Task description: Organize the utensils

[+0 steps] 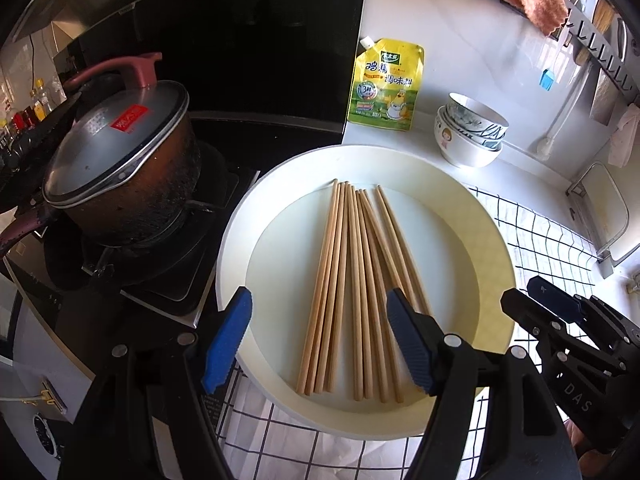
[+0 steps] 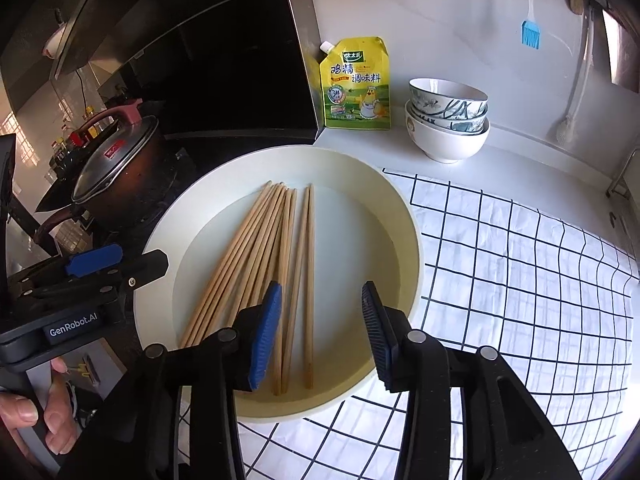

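Wooden chopsticks (image 1: 352, 288) lie loose in a fanned bunch inside the cream plate (image 1: 496, 248), tips toward the wall. The plate sits on a checked cloth (image 2: 520, 264) beside the stove. Left gripper (image 1: 320, 340) hovers over the near ends, jaws wide apart, nothing between the pads – not touching the sticks. Right gripper (image 2: 320, 336) also above the plate's near side, jaws partly apart, empty. Behind: lidded pot (image 1: 120, 160) on the burner, yellow seasoning pouch (image 2: 354, 84) and stacked bowls (image 2: 448, 120) on the counter
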`<action>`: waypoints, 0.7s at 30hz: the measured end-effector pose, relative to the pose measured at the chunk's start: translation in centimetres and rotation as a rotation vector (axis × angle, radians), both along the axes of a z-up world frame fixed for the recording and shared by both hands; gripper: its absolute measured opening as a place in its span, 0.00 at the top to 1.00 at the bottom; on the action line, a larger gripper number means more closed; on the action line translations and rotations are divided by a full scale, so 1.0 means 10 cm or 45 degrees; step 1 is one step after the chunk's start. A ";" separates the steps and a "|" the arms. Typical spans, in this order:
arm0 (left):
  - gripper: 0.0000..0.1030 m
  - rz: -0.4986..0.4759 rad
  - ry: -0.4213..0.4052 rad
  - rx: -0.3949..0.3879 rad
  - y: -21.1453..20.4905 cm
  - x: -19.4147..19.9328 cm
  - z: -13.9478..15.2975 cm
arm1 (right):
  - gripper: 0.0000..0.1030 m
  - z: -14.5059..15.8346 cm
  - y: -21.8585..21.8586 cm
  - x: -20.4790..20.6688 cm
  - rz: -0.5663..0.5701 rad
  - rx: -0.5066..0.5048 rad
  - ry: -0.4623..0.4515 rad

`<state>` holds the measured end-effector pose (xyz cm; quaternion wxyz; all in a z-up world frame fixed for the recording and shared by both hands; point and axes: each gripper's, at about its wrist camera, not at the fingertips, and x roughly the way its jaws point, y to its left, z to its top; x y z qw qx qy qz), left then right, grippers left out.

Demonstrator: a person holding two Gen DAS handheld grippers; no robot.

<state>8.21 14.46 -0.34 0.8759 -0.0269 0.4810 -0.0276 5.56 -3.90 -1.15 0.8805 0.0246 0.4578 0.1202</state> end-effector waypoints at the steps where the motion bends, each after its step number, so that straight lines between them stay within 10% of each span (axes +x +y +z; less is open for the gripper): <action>1: 0.33 0.002 -0.003 0.002 -0.01 -0.01 0.01 | 0.60 0.00 0.00 -0.01 0.001 -0.001 -0.001; 21: 0.23 0.035 -0.040 0.017 -0.09 -0.15 0.18 | 0.45 0.11 -0.15 -0.11 0.012 0.027 -0.029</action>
